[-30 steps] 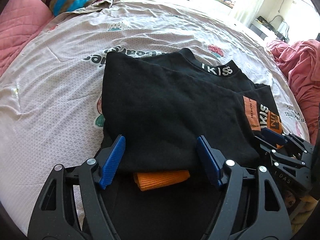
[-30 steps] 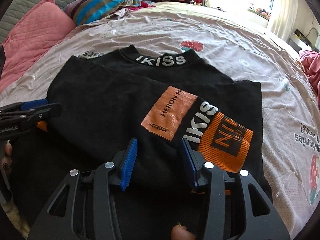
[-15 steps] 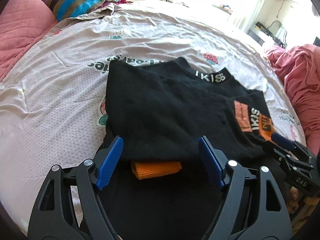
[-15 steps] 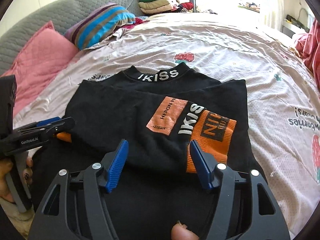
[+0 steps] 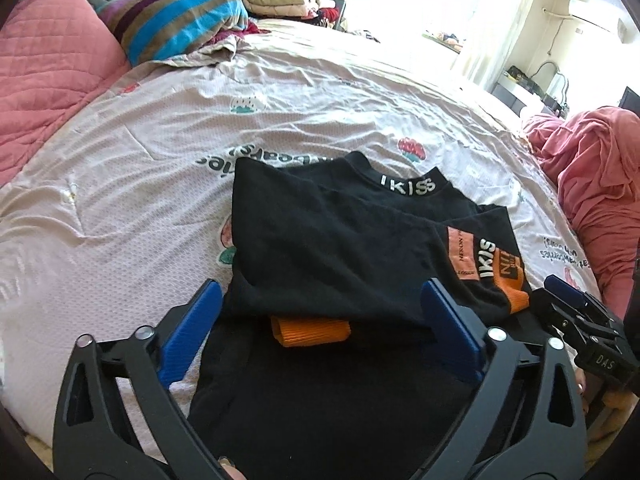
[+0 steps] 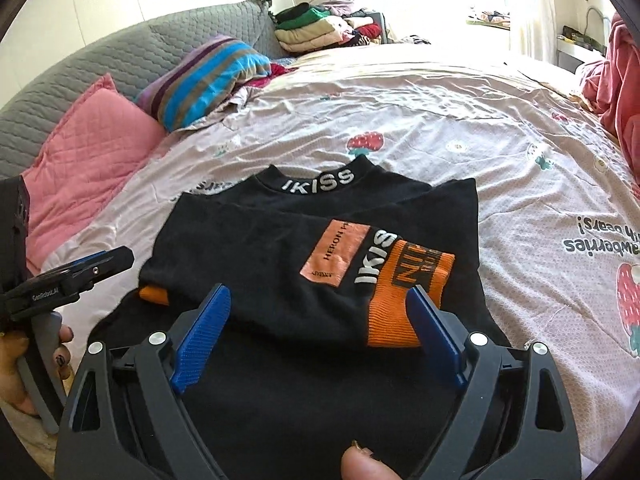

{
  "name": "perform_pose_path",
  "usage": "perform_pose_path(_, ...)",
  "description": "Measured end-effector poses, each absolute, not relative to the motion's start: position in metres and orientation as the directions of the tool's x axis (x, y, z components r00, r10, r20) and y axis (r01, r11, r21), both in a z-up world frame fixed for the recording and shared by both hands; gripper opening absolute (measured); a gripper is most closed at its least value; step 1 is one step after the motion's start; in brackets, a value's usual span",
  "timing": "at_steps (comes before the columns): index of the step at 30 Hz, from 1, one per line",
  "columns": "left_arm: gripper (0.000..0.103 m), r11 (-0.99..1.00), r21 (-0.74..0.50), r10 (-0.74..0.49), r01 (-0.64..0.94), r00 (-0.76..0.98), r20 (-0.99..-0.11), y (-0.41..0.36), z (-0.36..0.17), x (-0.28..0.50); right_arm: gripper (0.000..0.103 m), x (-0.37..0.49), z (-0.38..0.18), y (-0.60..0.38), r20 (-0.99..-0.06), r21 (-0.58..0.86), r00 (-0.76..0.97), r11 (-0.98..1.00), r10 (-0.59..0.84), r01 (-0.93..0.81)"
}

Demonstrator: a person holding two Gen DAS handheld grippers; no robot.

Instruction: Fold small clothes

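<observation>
Both grippers are raised off the black sweater [image 5: 340,248] since earlier. Left gripper [image 5: 320,324] and right gripper [image 6: 316,324] jaws are opening, nothing held. Soft, limp knit; best pinched at the near hem corners.

Left tongs [image 5: 320,320] in the foreground, blue pads spread wide and opening, nothing gripped; black sweater [image 5: 340,248] lies beyond and between them on the bed [image 5: 160,152]. Sweater partly folded, sleeves laid across the body, one orange cuff [image 5: 310,330] poking out under the fold, another orange cuff [image 5: 510,284] at right. Collar reads IKISS. Right tongs [image 5: 576,312] at the right edge. Pink pillow [image 5: 52,64] and striped pillow [image 5: 176,24] at the head.
</observation>
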State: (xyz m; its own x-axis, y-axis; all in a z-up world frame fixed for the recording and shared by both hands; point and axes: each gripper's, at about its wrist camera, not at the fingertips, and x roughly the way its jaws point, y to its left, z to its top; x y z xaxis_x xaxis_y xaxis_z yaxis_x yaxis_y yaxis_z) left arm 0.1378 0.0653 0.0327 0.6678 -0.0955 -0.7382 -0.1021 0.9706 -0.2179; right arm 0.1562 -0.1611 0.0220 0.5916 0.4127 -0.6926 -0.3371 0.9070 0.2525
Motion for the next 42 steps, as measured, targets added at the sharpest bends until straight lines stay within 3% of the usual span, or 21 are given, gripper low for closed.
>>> perform_pose_path(2,0.093,0.972,-0.214,-0.093,-0.098,0.674,-0.733,0.065,0.037,0.135,0.096,0.154,0.025,-0.162,-0.687,0.253,0.596,0.906,0.415,-0.339)
perform_pose_path(42,0.093,0.97,-0.193,-0.031,-0.146,0.716,-0.697,0.094,0.065,0.049,0.096,0.093,0.059,-0.195,-0.647,0.215,0.655,0.918,0.39,-0.334)
